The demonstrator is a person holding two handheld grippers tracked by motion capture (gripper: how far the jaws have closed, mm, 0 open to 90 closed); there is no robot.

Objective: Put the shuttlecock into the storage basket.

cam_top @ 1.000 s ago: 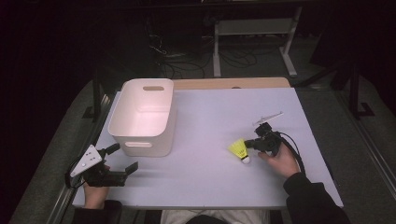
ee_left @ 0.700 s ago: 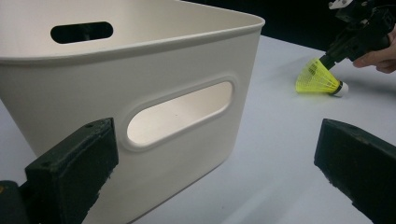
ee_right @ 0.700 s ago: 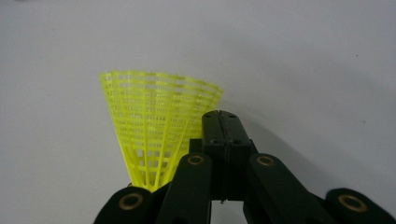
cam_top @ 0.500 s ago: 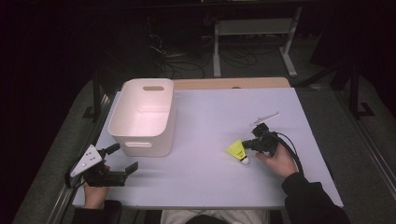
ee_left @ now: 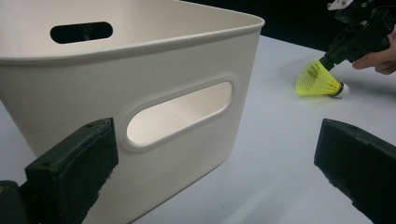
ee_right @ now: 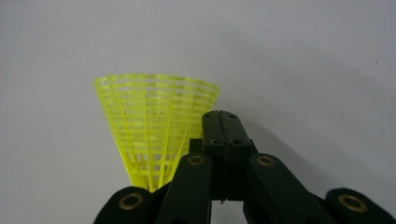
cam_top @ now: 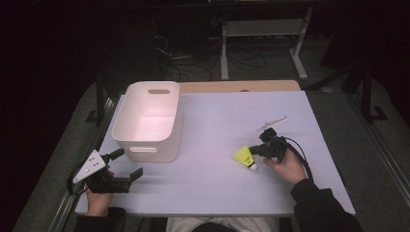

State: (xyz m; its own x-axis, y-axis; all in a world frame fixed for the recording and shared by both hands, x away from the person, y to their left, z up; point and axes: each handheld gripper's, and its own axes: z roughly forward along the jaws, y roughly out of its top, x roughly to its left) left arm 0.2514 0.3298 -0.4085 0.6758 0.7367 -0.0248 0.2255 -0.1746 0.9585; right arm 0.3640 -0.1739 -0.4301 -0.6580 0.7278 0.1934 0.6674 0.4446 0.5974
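The right claw (cam_top: 255,151), jaws pressed together on the skirt rim of the yellow shuttlecock (cam_top: 243,156) lying on the table (cam_top: 212,125), could let that thin mesh slip free, while the left claw (cam_top: 126,164) waits spread beside the bin (cam_top: 145,118).

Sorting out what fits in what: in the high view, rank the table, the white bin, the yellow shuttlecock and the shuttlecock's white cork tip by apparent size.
1. Table, by far the largest.
2. White bin.
3. Yellow shuttlecock, whose skirt edge the right hand-held gripper pinches.
4. White cork tip, the smallest.
None look alike, so the order is sure.
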